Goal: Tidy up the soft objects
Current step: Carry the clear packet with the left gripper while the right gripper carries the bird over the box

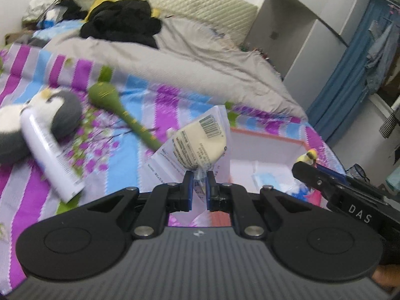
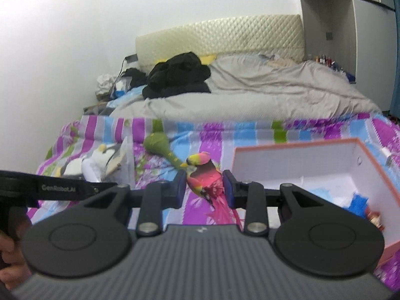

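Right now my left tongs [image 1: 200,178] are pinching the crinkled clear neck of a plastic packet with a pale cream pad inside and a barcode on it [image 1: 203,141] — the packet stands up just beyond the tips, above the bed. My right tongs [image 2: 204,183] are clamped on a small pink, yellow and green feathered toy bird [image 2: 203,175], their blue pads pressed to its two sides, its pink tail trailing back toward my grip.

Beyond and to the right of both tongs lies an open white box with an orange-pink rim [image 2: 295,145] on the purple, blue and grey striped bedsheet [image 1: 140,100], with something blue inside it. Ahead and to the left of my left tongs lie a green stuffed toy with a round head and long thin neck [image 1: 117,105], a white squeeze tube [image 1: 50,152] and — under that tube — a grey and white plush penguin [image 1: 57,112]. Farther off, a grey duvet [image 2: 275,95] carries a heap of black clothing [image 2: 177,75].
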A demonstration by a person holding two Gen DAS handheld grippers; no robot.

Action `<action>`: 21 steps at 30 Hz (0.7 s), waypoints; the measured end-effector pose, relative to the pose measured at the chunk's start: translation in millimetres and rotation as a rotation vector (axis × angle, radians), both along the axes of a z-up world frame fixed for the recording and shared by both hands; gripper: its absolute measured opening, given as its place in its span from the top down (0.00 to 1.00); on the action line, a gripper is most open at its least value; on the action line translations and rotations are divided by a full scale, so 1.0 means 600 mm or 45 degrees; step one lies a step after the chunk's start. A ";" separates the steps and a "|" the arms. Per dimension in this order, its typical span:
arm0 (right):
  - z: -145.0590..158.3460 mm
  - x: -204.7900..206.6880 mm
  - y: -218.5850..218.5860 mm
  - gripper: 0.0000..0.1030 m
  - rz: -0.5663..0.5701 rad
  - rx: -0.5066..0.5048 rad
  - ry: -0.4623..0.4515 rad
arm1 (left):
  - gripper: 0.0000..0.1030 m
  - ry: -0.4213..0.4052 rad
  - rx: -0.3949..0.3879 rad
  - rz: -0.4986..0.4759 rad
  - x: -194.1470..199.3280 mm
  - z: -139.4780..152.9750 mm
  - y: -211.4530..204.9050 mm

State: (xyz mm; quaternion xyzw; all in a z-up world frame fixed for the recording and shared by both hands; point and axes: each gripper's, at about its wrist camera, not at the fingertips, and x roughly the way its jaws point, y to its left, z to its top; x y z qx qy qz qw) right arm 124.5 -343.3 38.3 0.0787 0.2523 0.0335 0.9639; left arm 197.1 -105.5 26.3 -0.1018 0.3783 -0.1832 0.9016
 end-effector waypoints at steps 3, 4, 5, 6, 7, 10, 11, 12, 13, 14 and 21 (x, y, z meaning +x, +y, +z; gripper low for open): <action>0.020 0.002 -0.029 0.66 -0.012 0.003 -0.016 | 0.88 -0.031 0.000 -0.033 0.004 0.026 -0.037; 0.025 0.003 -0.039 0.66 -0.017 0.002 -0.021 | 0.88 -0.038 0.000 -0.045 0.006 0.034 -0.051; 0.031 0.005 -0.049 0.66 -0.022 0.002 -0.024 | 0.88 -0.044 0.002 -0.057 0.009 0.041 -0.065; 0.035 0.009 -0.061 0.66 -0.033 0.011 -0.020 | 0.88 -0.044 0.004 -0.072 0.011 0.046 -0.080; 0.039 0.012 -0.074 0.66 -0.043 0.026 -0.017 | 0.88 -0.046 0.006 -0.089 0.014 0.052 -0.096; 0.046 0.028 -0.112 0.66 -0.059 0.061 -0.005 | 0.88 -0.058 0.033 -0.124 0.027 0.064 -0.147; 0.047 0.032 -0.122 0.66 -0.065 0.064 0.003 | 0.88 -0.059 0.035 -0.134 0.032 0.066 -0.162; 0.048 0.039 -0.137 0.66 -0.070 0.072 0.014 | 0.88 -0.057 0.035 -0.149 0.038 0.070 -0.181; 0.048 0.045 -0.150 0.66 -0.071 0.081 0.025 | 0.88 -0.056 0.039 -0.163 0.043 0.072 -0.197; 0.047 0.052 -0.163 0.66 -0.075 0.091 0.040 | 0.88 -0.058 0.049 -0.179 0.050 0.075 -0.217; 0.023 0.099 -0.249 0.66 -0.113 0.129 0.171 | 0.88 -0.009 0.093 -0.267 0.103 0.065 -0.330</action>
